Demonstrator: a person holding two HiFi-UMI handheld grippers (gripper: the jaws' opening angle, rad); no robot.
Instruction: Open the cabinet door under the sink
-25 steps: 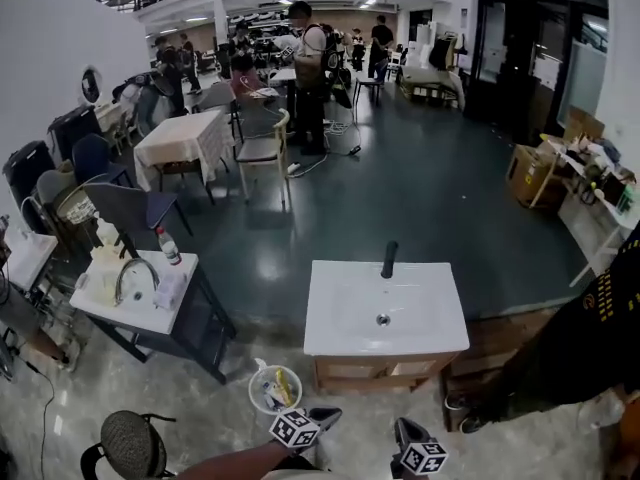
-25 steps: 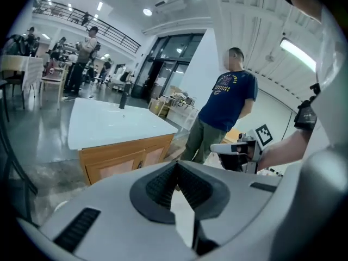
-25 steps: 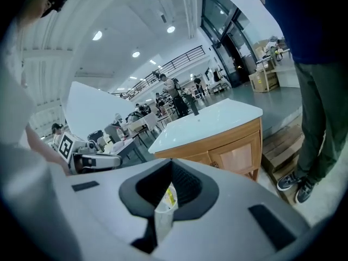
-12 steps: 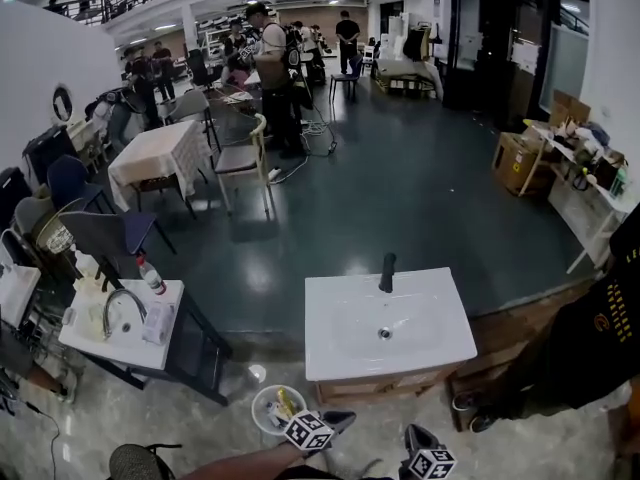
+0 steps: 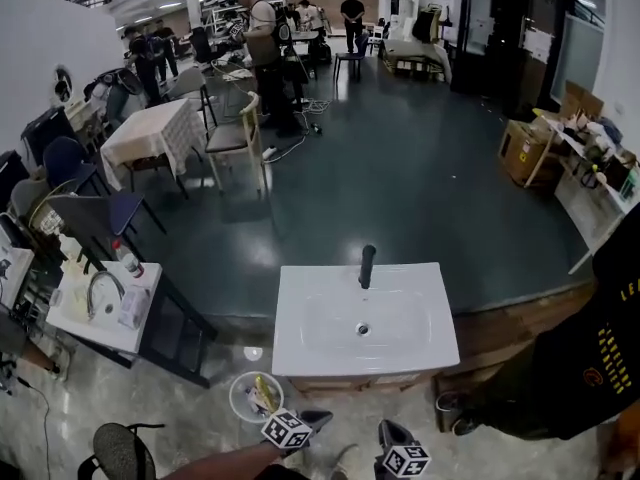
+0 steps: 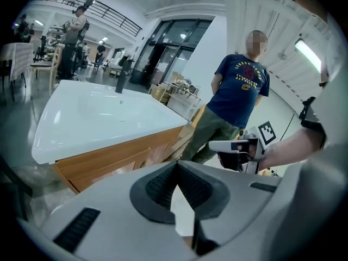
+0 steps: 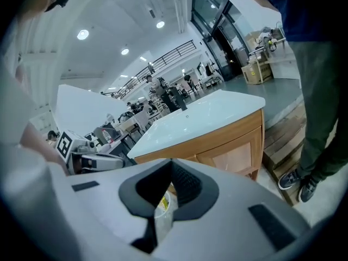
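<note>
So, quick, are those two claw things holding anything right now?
The left gripper: closed, holding nothing.
The right gripper: closed, holding nothing.

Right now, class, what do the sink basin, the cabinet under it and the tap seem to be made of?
Sink basin: white, glossy, with light reflections; likely ceramic or similar.
Cabinet: light brown, matte framed panels; wood or wood-look board.
Tap: black, dull column; probably coated metal, uncertain.
</note>
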